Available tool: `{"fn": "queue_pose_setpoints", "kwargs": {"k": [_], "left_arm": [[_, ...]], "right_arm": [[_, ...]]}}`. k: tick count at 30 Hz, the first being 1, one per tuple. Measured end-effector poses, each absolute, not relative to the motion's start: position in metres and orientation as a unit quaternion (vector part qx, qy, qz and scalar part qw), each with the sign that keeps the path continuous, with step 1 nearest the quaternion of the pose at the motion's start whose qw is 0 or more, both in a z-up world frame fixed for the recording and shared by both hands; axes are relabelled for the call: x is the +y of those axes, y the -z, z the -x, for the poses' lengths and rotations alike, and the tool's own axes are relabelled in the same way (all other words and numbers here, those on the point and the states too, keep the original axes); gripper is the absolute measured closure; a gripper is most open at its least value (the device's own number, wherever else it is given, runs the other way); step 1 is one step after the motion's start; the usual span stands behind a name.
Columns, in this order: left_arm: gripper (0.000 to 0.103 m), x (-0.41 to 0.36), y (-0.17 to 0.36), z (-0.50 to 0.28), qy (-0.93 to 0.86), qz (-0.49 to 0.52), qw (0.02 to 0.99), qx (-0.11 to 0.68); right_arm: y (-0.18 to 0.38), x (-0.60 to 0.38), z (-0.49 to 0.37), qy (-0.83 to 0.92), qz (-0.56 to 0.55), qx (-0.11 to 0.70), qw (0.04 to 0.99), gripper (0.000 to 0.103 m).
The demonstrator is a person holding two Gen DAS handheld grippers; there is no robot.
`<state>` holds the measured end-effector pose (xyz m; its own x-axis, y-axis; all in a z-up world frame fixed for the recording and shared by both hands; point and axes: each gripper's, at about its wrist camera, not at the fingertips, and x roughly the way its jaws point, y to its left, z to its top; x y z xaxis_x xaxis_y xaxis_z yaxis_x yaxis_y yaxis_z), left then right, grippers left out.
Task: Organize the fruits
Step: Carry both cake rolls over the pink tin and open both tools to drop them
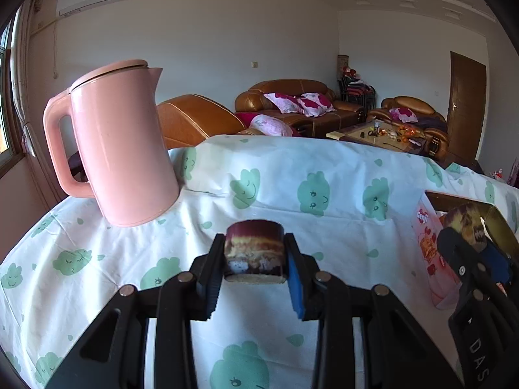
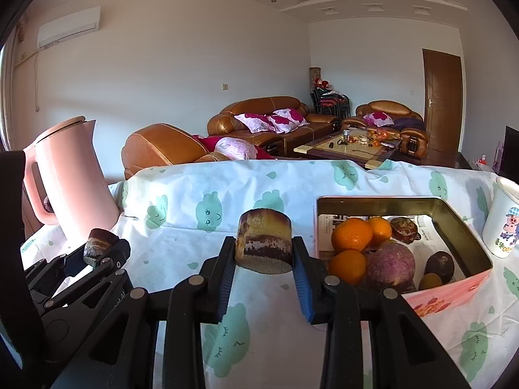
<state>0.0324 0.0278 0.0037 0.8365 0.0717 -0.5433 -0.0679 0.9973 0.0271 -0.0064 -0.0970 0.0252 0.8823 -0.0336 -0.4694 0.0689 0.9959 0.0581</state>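
Field notes, both hands loaded. My left tongs [image 1: 254, 264] are clamped on a short cut cylinder of fruit with dark purple-brown mottled skin and a pale cut face [image 1: 254, 250], pads pressing its two sides. My right tongs [image 2: 264, 259] are closed on a second stubby cylinder, yellow-brown and purple-banded with a pale underside [image 2: 264, 243]. Both pieces ride clear above the desk [image 2: 181, 191], which is draped in a white cloth printed with green smiling clouds.

The target, as I judge it, is the open rectangular box with gold inner walls and a pink printed outside [image 2: 467, 243], at about 3 o'clock from my right tongs. It already holds three round oranges [image 2: 352, 235], a purple-mottled round fruit [image 2: 391, 267] and several small dark fruits. From the left view the box sits far off at 3 o'clock, with the right tongs between.

To do this well: right piece first, since it is nearest. Carry it over the near wall, aim for the bare patch at the box's far right, and lower before opening so it does not roll onto the oranges. Hold the left piece back until the right tongs clear.

Hazards: the tall pink lidded kettle [image 1: 120, 149] at 10 o'clock of the left tongs, and a white cartoon-pig mug [image 2: 502, 223] just beside the box's right end.
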Motion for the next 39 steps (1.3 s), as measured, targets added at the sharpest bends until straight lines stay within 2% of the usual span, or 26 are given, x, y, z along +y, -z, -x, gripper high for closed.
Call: {"fn": "queue_pose_setpoints", "kwargs": {"k": [21,39], "left_arm": [[0.066,-0.078,-0.013,0.005,0.067,-0.04,0.959,0.273],[0.066,-0.151,-0.026,-0.004,0.133,-0.041,0.96,0.242]], "right_arm": [[-0.026,-0.193,0.038,0.072,-0.042,0.242,0.967,0.067],[-0.034,-0.262,0.038,0.146,-0.029,0.223,0.963,0.067]]}}
